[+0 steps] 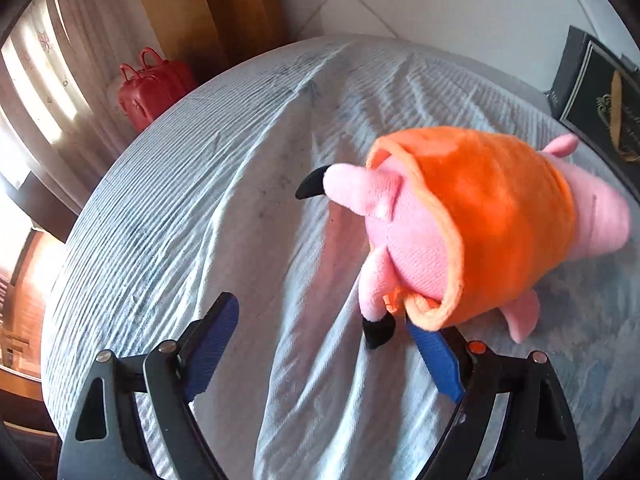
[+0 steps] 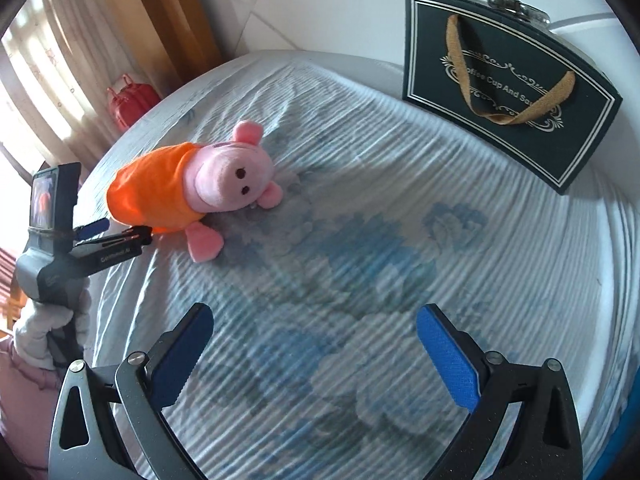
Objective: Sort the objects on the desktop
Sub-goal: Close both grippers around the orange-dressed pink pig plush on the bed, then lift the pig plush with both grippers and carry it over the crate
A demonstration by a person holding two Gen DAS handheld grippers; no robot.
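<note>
A pink plush pig [image 1: 476, 224] in an orange dress lies on its side on the blue-white cloth; it also shows in the right wrist view [image 2: 188, 188], at the left. My left gripper [image 1: 320, 320] is open right behind the pig's legs, its right finger [image 1: 436, 356] under the dress hem. The left gripper appears in the right wrist view [image 2: 116, 232] beside the pig. My right gripper [image 2: 312, 332] is open and empty over the cloth, well short of the pig.
A dark gift bag [image 2: 504, 84] with tan ribbon handles stands at the table's far right; it also shows in the left wrist view [image 1: 600, 96]. A red case [image 1: 152, 88] sits on the floor beyond the far left edge, near curtains.
</note>
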